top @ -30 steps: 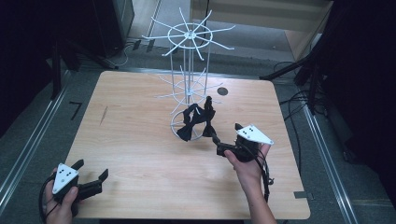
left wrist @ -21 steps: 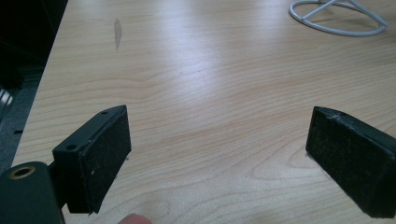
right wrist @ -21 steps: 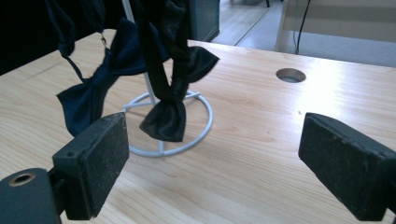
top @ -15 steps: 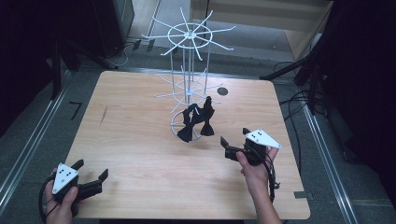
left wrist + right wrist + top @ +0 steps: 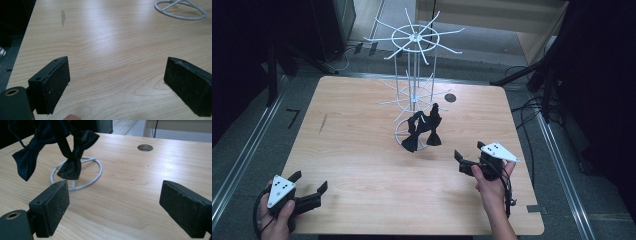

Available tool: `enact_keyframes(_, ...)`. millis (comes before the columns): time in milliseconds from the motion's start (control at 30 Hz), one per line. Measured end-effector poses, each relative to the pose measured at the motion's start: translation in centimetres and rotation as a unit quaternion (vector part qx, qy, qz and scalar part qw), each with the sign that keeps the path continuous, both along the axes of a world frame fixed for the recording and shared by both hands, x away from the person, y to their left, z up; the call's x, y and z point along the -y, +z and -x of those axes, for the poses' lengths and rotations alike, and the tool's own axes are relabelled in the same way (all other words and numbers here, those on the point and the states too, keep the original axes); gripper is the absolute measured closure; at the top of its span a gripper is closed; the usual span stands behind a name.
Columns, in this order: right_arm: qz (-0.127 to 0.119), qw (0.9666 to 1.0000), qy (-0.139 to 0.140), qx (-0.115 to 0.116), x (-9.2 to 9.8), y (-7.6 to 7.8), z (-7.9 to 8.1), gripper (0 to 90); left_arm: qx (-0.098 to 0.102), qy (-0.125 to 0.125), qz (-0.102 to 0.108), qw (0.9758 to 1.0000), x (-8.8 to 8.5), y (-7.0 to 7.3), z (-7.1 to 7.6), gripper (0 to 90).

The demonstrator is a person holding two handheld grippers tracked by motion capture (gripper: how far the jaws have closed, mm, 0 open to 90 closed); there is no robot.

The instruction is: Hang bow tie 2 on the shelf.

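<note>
Bow ties, black fabric, hang on white wire rack, table centre; my right gripper near, gaping empty; left gripper wide at front-left corner.

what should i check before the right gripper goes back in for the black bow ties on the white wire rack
1. Right gripper open: ok, jaws stand wide apart with nothing between them.
2. Black fabric bow ties in sight: ok, they hang from the white wire rack above its ring base.
3. Path to the ties: ok, bare wooden table lies between.
4. Left gripper out of the way: ok, open at the table's near left corner.
5. How the ties are fastened to the rack's arms: cannot tell.
</note>
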State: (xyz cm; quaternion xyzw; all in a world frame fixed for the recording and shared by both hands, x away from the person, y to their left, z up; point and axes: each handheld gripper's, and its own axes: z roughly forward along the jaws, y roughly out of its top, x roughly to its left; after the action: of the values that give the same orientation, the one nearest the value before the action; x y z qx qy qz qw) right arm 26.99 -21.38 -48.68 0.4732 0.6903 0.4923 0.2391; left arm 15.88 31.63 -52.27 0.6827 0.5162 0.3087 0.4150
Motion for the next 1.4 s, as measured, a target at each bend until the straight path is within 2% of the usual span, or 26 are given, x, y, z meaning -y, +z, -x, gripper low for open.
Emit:
enact_keyframes(567, 0.022, 0.9995, -0.009, -0.019, 2.6, -1.9, 0.7, 9.7, 0.001, 0.001, 0.0, 1.0, 0.0, 0.0, 0.0, 7.1)
enact_keyframes(833, -0.001, 0.9993, -0.021, -0.031, 4.7, -2.7, 1.0, 9.7, 0.001, 0.0, 0.0, 1.0, 0.0, 0.0, 0.0, 7.1)
enact_keyframes(1400, 0.001, 0.998, -0.04, -0.05, 8.2, -3.9, 2.5, 9.7, 0.002, 0.0, -0.001, 1.0, 0.0, 0.0, 0.0, 7.1)
